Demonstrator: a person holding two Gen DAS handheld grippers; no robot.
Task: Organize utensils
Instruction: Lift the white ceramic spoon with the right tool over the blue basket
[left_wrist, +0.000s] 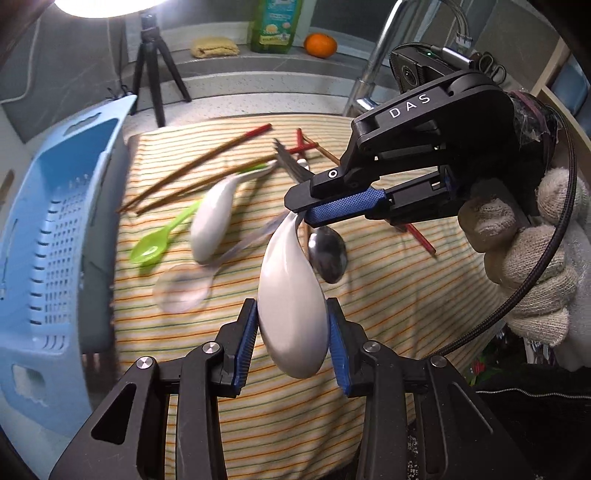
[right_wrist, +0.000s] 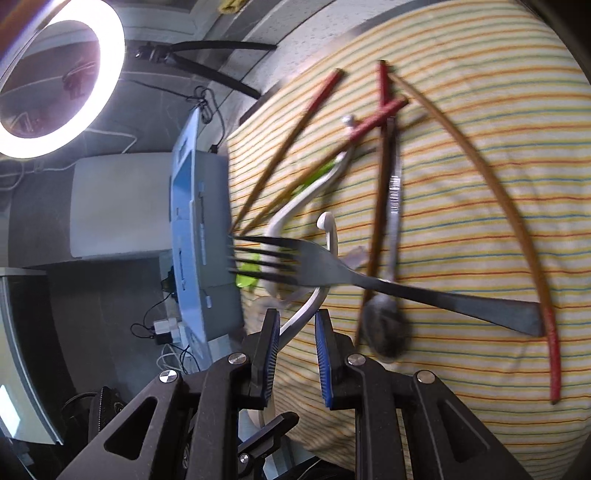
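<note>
The white ceramic spoon (left_wrist: 291, 310) hangs above the striped cloth (left_wrist: 388, 295) that covers the table, held at both ends: the left gripper (left_wrist: 291, 332) has its jaws closed against the sides of the bowl, and the right gripper (left_wrist: 306, 212) pinches the tip of the handle between nearly closed blue pads. In the left wrist view the spoon's long axis runs from the bowl, close to that camera, up and away to the handle end at the right gripper, so the spoon points away from the left hand and toward the right. The right wrist view shows the curved white handle (right_wrist: 306, 314) entering between that gripper's pads. The blue plastic basket (left_wrist: 55, 229) stands at the cloth's left edge, to the left of both grippers and nearer the left one; I judge the spoon must travel sideways that way. On the cloth lie a second white spoon (left_wrist: 212, 221), a green spoon (left_wrist: 151, 247), a metal spoon (left_wrist: 327, 256), a fork (right_wrist: 332, 277) and chopsticks (left_wrist: 195, 162).
</note>
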